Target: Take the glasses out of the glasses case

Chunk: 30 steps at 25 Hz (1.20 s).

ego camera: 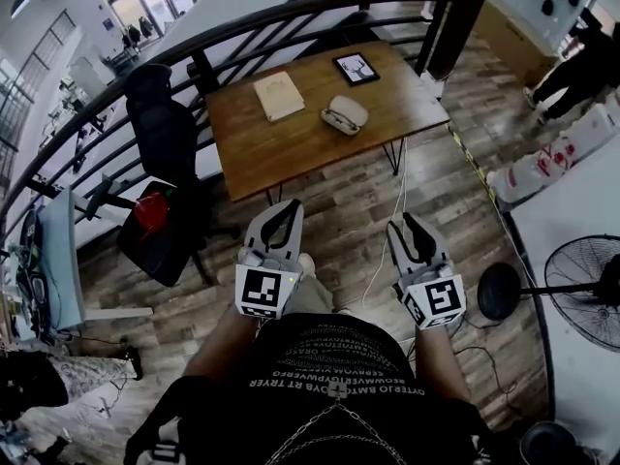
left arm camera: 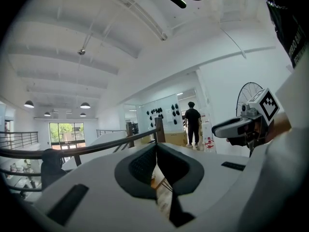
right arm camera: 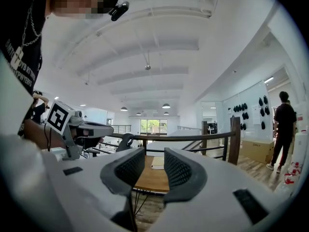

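A wooden bench (ego camera: 291, 153) stands on plank floor (ego camera: 339, 211) by a black railing (ego camera: 242, 29). An office chair (ego camera: 160, 134) sits left, a fan (ego camera: 586, 294) right.

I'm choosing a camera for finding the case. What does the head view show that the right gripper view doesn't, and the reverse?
Only the head view: the case, the tablet and the fan. Only the right gripper view: the ceiling lamps. Both: the table, the notebook on it, the railing and the left gripper.
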Available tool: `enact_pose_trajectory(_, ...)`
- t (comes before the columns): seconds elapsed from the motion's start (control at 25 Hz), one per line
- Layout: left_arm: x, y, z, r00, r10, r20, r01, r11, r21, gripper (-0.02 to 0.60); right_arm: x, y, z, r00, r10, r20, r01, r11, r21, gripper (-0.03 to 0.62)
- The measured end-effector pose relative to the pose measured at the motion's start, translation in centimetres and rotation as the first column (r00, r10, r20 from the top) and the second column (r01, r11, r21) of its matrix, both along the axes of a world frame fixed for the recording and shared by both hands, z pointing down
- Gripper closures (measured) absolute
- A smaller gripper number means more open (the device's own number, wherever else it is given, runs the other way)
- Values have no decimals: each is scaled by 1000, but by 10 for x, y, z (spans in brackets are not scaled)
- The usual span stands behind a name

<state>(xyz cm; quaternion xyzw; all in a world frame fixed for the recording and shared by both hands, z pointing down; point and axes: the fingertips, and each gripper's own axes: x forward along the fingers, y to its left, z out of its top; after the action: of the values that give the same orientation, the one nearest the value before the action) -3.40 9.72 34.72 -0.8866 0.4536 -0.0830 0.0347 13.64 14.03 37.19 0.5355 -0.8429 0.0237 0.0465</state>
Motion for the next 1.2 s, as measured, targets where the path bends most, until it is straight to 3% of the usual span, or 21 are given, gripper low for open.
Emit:
enact_pose_trajectory(0.4, -16, -54, 8, 1000, 2, 9, -2, 1000, -27, 553, -6, -56, -3, 1000, 25, 4, -25, 1000, 1, 479)
enact_pose_trajectory(0.8, -29, -109, 22, 1000, -29, 6, 29, 997, -77, 552, -20, -115, 4, 1000, -13, 4, 13, 1000, -28, 477)
enact_pose_trajectory(1.2, -16, -161, 23, 1000, 2, -3, -2, 995, -96, 554, -16, -162, 5, 1000, 2, -3, -2, 999, -54, 477)
